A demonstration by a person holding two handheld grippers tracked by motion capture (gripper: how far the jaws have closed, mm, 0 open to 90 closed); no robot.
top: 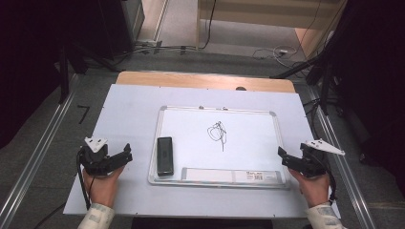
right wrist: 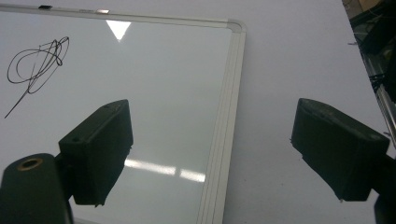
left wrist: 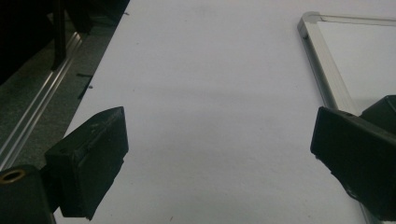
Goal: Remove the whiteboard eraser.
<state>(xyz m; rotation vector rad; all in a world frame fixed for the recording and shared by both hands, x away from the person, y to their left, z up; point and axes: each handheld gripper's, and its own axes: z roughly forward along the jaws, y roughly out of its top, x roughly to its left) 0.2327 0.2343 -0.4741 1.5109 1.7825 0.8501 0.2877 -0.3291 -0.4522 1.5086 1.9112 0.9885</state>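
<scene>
A whiteboard (top: 277, 143) with a metal frame lies flat in the middle of the table, a black scribble (top: 217, 133) near its centre. A black eraser (top: 165, 155) rests on the board's left part. My left gripper (top: 128, 153) stands open left of the board, nothing between its jaws; its own view looks along bare table with the board's frame (left wrist: 322, 65) at right. My right gripper (top: 282, 155) stands open at the board's right edge, empty. In its view the frame (right wrist: 229, 107) runs between the jaws and the scribble (right wrist: 37, 65) sits at upper left.
A pale sheet (top: 129, 109) covers the wooden table (top: 205, 80). Metal rails (top: 38, 157) run along both sides on the floor. Cables (top: 282, 52) lie on the floor beyond the far edge. A label strip (top: 229, 175) runs along the board's near edge.
</scene>
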